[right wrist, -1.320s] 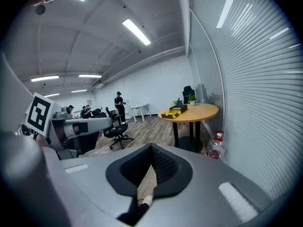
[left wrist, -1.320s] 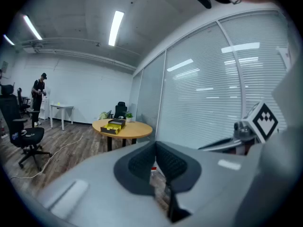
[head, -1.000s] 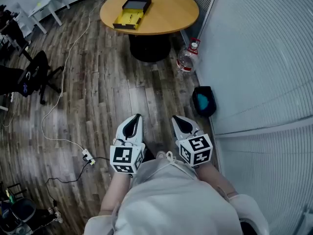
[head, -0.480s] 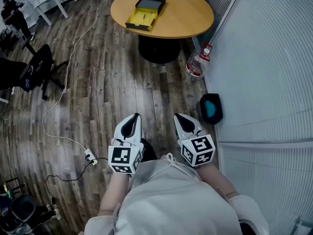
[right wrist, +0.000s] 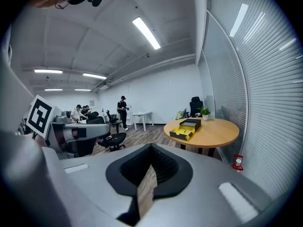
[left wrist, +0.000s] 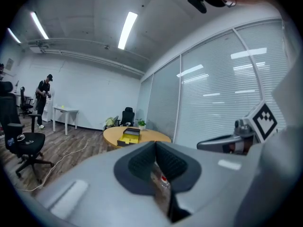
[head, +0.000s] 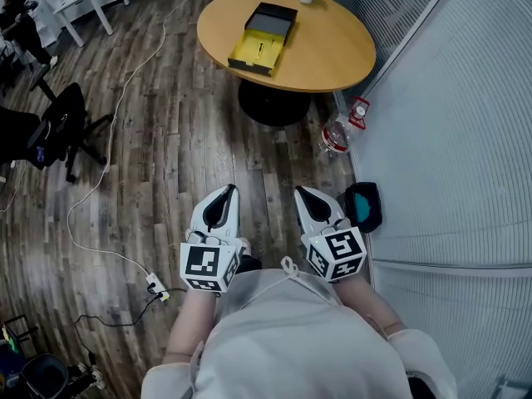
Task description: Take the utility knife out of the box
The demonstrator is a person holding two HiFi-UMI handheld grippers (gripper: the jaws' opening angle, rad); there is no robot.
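Closer now than a second ago, the round table (head: 332, 73) has slid down the head view, so the person is walking toward it. On it lies the open box (head: 263, 38); a thin dark shape in its yellow tray is probably the utility knife (head: 259, 50), well out of reach. The left gripper (head: 226, 191) and right gripper (head: 303, 191) hang side by side near the body, likely just carried along. A bottle (head: 337, 133) stands by the table foot, its red label unreadable.

Left gripper view: jaws pressed together on nothing, aimed at the far table.

Right gripper view: jaws likewise closed and empty, the box ahead. Only square marker patterns show on the cubes; no brand or lettering is legible.
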